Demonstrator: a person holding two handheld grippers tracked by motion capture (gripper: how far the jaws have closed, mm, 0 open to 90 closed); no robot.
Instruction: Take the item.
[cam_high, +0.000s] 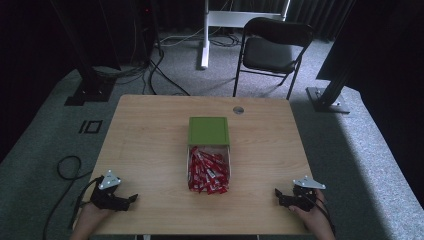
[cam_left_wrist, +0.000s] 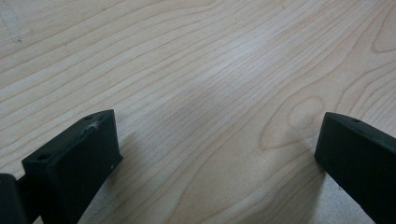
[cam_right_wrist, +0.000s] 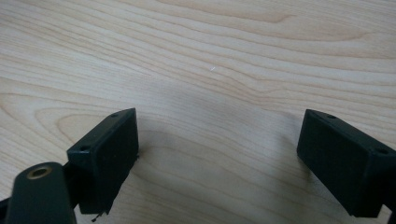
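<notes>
A: Checking grippers first. Left gripper (cam_high: 131, 198), jaws wide apart, nothing between them, just bare table (cam_left_wrist: 210, 70) in the left gripper view.

B: Touching anything?

A: Sits low on the wood near the front left corner; can't tell whether the jaw tips actually touch. Right gripper (cam_high: 278, 194), same story: jaws spread wide, bare wood grain between them in the right gripper view, holds nothing.

B: Hand poses?

A: Left hand (cam_high: 92, 216) comes in from the bottom edge, gripper aimed right, toward the table's middle. Right hand (cam_high: 312, 215) at the front right corner, gripper aimed left, toward the middle. Grey three-cornered plates on top of both, cables trailing off.

B: And the thing nearest them?

A: Clear box (cam_high: 208, 168) of red sachets (cam_high: 207, 172) at the table's centre, between the two grippers and well apart from each. Green lid (cam_high: 208, 131) lies just behind it, touching its far edge. Sachets heaped inside, some poking past the near rim.
</notes>
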